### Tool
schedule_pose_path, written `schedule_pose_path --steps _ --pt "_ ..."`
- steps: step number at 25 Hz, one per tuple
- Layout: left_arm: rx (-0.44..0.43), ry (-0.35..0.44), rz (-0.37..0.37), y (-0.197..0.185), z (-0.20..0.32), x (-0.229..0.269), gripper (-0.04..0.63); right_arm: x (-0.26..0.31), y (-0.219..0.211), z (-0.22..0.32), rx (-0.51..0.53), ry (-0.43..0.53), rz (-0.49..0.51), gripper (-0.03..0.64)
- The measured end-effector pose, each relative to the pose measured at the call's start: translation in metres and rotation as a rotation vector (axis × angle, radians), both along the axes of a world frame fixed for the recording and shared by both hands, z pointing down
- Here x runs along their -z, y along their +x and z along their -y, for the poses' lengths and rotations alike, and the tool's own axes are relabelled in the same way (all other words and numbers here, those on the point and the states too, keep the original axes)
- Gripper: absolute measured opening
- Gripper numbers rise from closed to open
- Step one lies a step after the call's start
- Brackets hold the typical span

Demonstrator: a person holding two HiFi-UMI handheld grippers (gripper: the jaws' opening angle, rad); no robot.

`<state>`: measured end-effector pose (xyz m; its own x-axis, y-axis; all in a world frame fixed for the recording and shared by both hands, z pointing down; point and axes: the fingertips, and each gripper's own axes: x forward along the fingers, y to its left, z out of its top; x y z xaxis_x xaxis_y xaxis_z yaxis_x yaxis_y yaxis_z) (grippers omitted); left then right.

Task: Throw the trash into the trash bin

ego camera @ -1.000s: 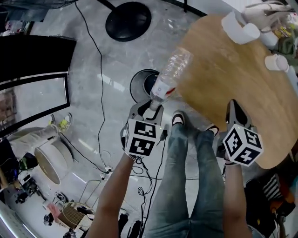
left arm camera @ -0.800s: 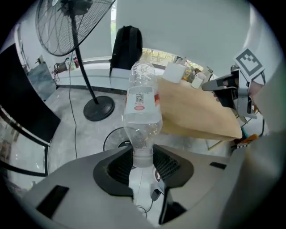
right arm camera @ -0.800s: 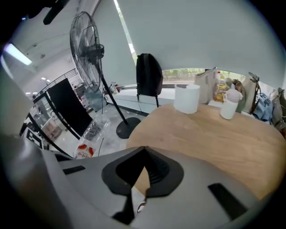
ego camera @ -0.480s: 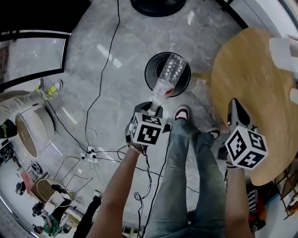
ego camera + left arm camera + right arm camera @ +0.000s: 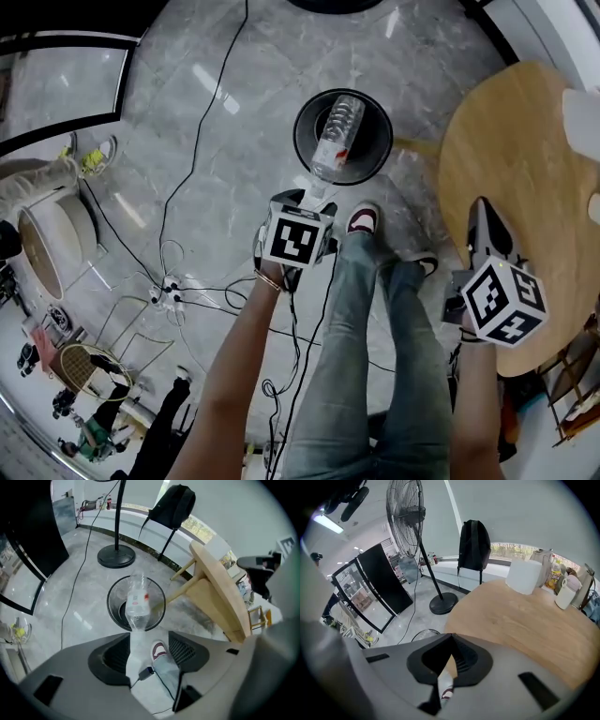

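My left tool (image 5: 149, 641) is standing wide, jaws just opening, gripping nothing; the bottle (image 5: 138, 603) is hanging just beyond them, over the trash bin (image 5: 112, 599). My right tool (image 5: 449, 654) is resting closed, empty

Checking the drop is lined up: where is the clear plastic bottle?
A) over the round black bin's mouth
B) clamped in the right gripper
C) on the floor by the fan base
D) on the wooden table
A: the bottle is over the bin's mouth, beyond the left gripper, whose jaws have just been opening and stand apart, gripping nothing.
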<state>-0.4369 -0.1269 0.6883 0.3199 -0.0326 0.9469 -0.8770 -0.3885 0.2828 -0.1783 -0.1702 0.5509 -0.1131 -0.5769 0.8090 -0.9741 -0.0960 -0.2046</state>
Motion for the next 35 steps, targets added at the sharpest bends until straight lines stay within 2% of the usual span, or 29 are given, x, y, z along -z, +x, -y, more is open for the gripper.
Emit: schedule_pose_path --steps 2,8,15,20,24,28,32,35 --pt "0.017 -0.013 -0.025 0.002 0.005 0.004 0.268 0.000 0.003 -0.002 -0.010 -0.001 0.001 0.006" --pt "0.028 0.056 -0.038 0.002 0.024 0.018 0.267 0.000 0.010 -0.009 -0.037 -0.003 0.006 0.006" --pt "0.020 0.094 -0.055 0.018 0.030 0.037 0.263 0.010 0.025 -0.012 -0.068 0.022 0.012 0.006" --pt "0.047 0.160 -0.074 0.026 0.036 0.068 0.235 0.029 0.039 -0.016 -0.085 0.057 0.010 0.006" --pt "0.080 0.265 -0.074 0.031 0.046 0.130 0.142 0.056 0.049 -0.020 -0.081 0.091 0.008 0.006" --pt "0.084 0.418 -0.062 0.038 0.055 0.220 0.034 0.104 0.052 -0.024 -0.036 0.122 0.003 0.006" --pt "0.147 0.582 -0.119 0.043 0.055 0.328 0.018 0.176 0.051 -0.028 0.019 0.176 0.004 0.006" --pt "0.225 0.712 -0.162 0.032 0.055 0.411 0.018 0.247 0.046 -0.019 0.059 0.269 0.006 0.006"
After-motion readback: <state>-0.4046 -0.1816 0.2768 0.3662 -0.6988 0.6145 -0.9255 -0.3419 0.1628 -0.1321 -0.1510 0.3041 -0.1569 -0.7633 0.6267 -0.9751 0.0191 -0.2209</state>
